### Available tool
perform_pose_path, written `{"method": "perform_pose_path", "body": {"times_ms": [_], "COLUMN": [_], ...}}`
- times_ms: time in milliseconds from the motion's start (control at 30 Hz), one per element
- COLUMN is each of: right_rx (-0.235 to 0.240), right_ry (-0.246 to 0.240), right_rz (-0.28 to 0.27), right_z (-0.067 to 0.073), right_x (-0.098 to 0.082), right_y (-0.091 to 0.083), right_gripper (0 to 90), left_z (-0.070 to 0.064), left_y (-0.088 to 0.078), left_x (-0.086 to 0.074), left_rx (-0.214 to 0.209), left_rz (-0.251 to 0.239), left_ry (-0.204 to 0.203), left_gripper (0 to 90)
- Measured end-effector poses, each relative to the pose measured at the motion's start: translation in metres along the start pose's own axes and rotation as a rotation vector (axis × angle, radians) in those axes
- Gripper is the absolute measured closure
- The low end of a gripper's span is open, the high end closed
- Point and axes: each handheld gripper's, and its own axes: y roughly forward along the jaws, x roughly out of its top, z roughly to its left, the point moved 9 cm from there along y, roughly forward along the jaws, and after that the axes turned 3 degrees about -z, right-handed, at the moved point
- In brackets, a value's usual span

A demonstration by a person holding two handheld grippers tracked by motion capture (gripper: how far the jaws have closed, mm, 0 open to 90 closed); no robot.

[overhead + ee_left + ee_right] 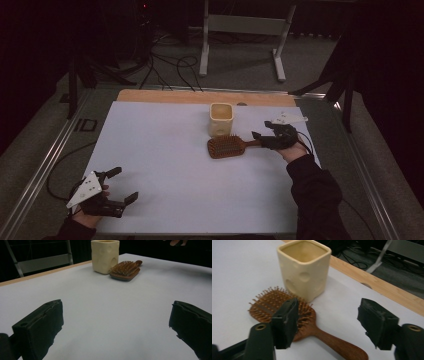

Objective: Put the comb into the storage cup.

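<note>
A brown wooden hairbrush (226, 147) lies bristles up on the white table sheet (165, 165), its handle pointing right. Just behind it stands a cream square cup (221, 119), upright and empty as far as I can see. My right gripper (267, 137) is at the handle end. In the right gripper view its jaws (329, 325) stand open, one on each side above the hairbrush (287, 307) handle, with neither pad pressing on it, and the cup (303, 267) is beyond. My left gripper (126, 184) rests open at the near left, nothing between its jaws (115, 325).
A wooden strip (175, 96) runs along the table's far edge. Beyond it, on the floor, are a white metal frame (240, 30) and loose cables (170, 65). Metal rails (45, 165) flank the table. The left gripper view shows the cup (105, 255) and hairbrush (125, 270) far off.
</note>
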Motion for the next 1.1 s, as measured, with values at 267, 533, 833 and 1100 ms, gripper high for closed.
{"method": "perform_pose_path", "body": {"times_ms": [267, 533, 833, 1100], "right_rx": [-0.034, -0.036, -0.029, -0.024], "right_ry": [-0.003, -0.013, -0.006, 0.003], "right_rz": [0.043, 0.073, 0.108, 0.137], "right_z": [-0.009, -0.01, -0.015, -0.019], "right_x": [-0.008, -0.015, -0.021, -0.028], "right_y": [0.01, 0.018, 0.027, 0.036], "right_gripper": [47.0, 60.1, 74.2, 82.6], "left_z": [0.0, 0.0, 0.0, 0.0], "left_y": [0.0, 0.0, 0.001, 0.001], "left_x": [0.0, -0.001, -0.001, -0.001], "left_rx": [-0.001, -0.002, -0.005, -0.006], "left_rz": [0.002, 0.002, 0.003, 0.002], "left_ry": [-0.001, -0.001, -0.006, -0.009], "left_gripper": [0.1, 0.1, 0.1, 0.1]}}
